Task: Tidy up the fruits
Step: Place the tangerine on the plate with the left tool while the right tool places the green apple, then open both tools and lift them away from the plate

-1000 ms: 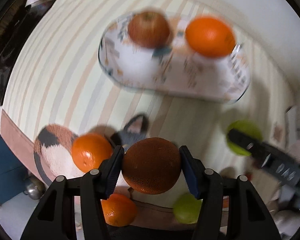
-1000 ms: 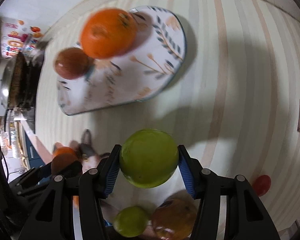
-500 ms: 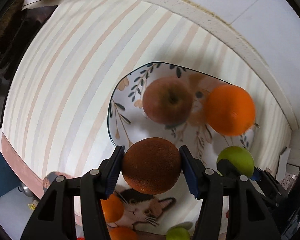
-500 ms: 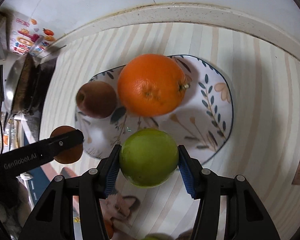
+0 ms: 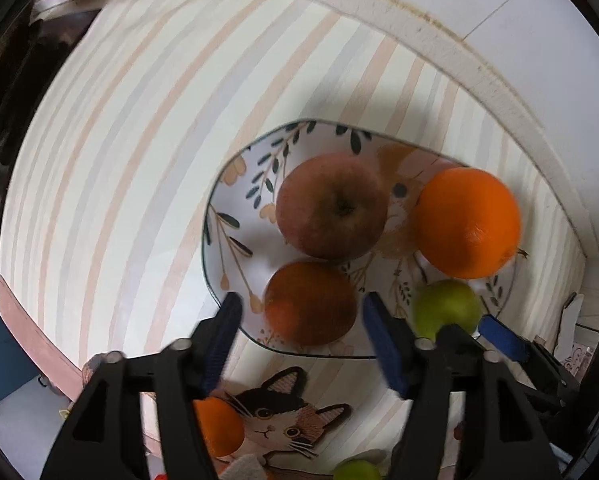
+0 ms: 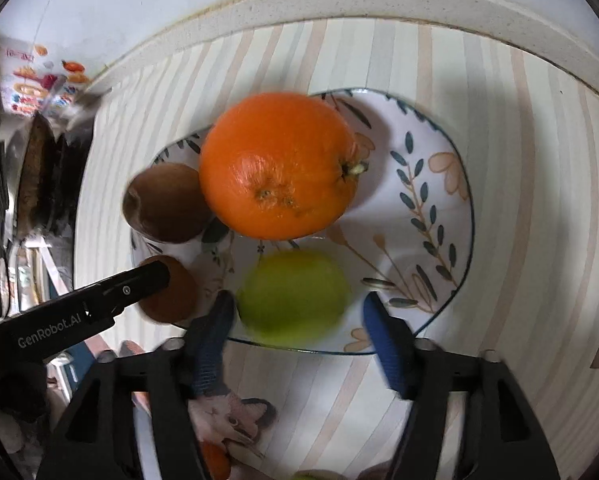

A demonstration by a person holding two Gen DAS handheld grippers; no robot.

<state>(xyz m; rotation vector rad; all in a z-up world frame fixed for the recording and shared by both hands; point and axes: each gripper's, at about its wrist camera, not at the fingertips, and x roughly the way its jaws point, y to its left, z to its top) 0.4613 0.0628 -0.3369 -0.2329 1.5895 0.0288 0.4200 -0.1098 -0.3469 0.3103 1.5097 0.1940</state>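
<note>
A floral plate lies on the striped table and holds a red apple, a large orange, a dark orange fruit and a green fruit. My left gripper is open, its blue pads apart on either side of the dark orange fruit, which rests on the plate's near edge. My right gripper is open around the green fruit, which looks blurred.
A cat-print mat lies in front of the plate with another orange and a green fruit on it. A white wall ledge runs behind the plate. Dark clutter stands at the left.
Both grippers opened and let go of their fruits. The dark orange fruit and the green fruit now sit on the plate's near side. Both grippers have drawn back slightly.
</note>
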